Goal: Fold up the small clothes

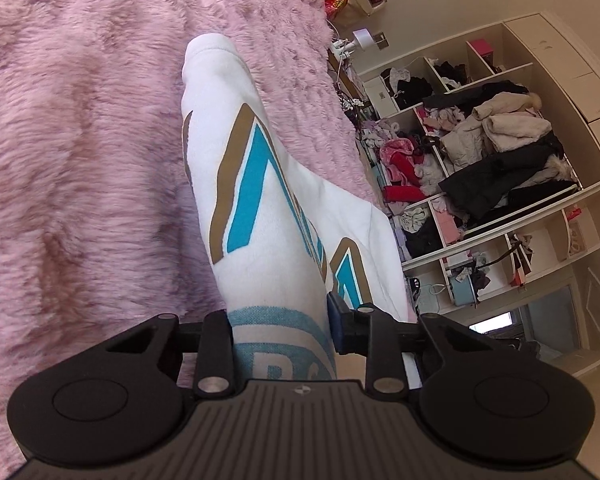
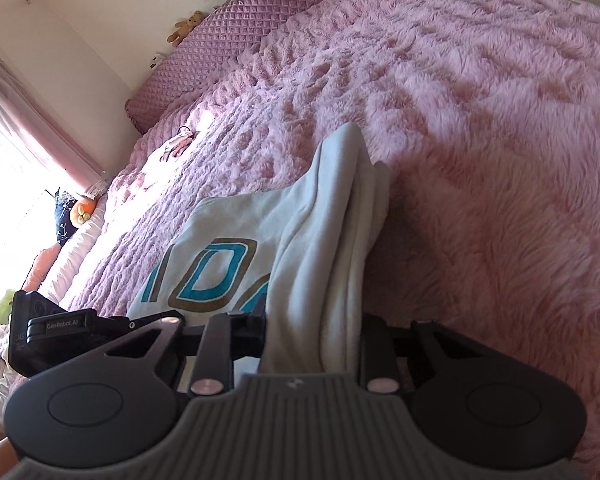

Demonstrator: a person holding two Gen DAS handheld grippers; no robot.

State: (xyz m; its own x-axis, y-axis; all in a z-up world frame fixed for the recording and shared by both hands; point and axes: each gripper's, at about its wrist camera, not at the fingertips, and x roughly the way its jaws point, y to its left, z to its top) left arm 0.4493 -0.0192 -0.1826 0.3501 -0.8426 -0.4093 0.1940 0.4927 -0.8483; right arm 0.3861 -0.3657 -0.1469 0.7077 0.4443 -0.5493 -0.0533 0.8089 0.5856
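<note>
A white sweatshirt point(image 1: 256, 168) with teal and tan lettering lies on the pink furry blanket point(image 1: 80, 140). My left gripper point(image 1: 282, 332) is shut on one edge of the sweatshirt, which stretches away from it over the bed. In the right wrist view my right gripper point(image 2: 312, 340) is shut on bunched folds of the same sweatshirt point(image 2: 332, 220), lifted off the blanket point(image 2: 500, 120). The left gripper's body point(image 2: 48, 332) shows at the lower left of that view, beside the lettered panel.
Open wardrobe shelves point(image 1: 480, 152) crammed with clothes stand past the bed's edge. A quilted purple headboard point(image 2: 236, 36) with a small teddy bear point(image 2: 186, 26), a curtained window point(image 2: 16, 120) and small items point(image 2: 180, 142) lie at the bed's far side.
</note>
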